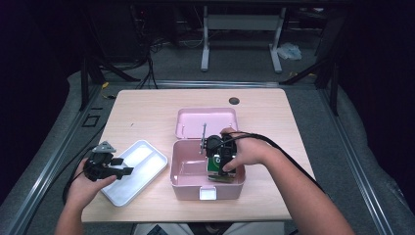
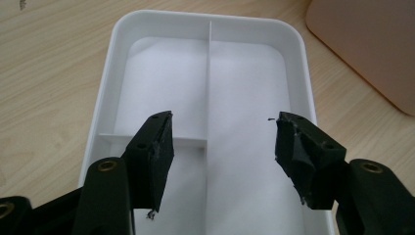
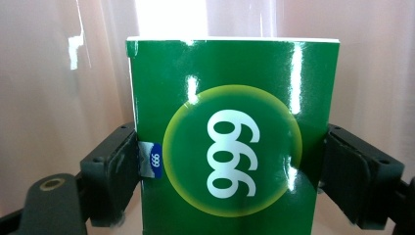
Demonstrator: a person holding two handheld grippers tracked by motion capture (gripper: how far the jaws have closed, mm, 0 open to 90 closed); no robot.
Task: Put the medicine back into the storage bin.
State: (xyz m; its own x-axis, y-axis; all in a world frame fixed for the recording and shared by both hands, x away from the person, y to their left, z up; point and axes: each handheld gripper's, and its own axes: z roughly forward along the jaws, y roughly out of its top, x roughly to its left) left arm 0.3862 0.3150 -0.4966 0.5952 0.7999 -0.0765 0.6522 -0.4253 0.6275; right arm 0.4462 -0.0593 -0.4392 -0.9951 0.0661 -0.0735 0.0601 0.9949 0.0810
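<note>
Our right tool [image 3: 230, 161] is clamped on the green box [image 3: 230, 142], one jaw pressing each side edge just below the middle, with the printed 999 face turned toward the camera. In the high view that tool [image 1: 221, 164] holds the box [image 1: 215, 169] upright inside the pink case [image 1: 188, 188], at its right-hand end, with the pink walls close behind it. We cannot tell whether the box's lower edge is touching the case floor.

For this step we should keep the squeeze even, so the glossy carton does not slip or tilt, and move it straight along the wall rather than dragging a corner against it. The open lid [image 1: 195, 125] lies flat just behind the case, so we keep our hand clear of it.

Our left tool [image 2: 222, 152] has its jaws spread and grips nothing; it hovers over the near end of the white divided tray [image 2: 110, 63], which sits on the tabletop [image 1: 147, 110] just left of the case
</note>
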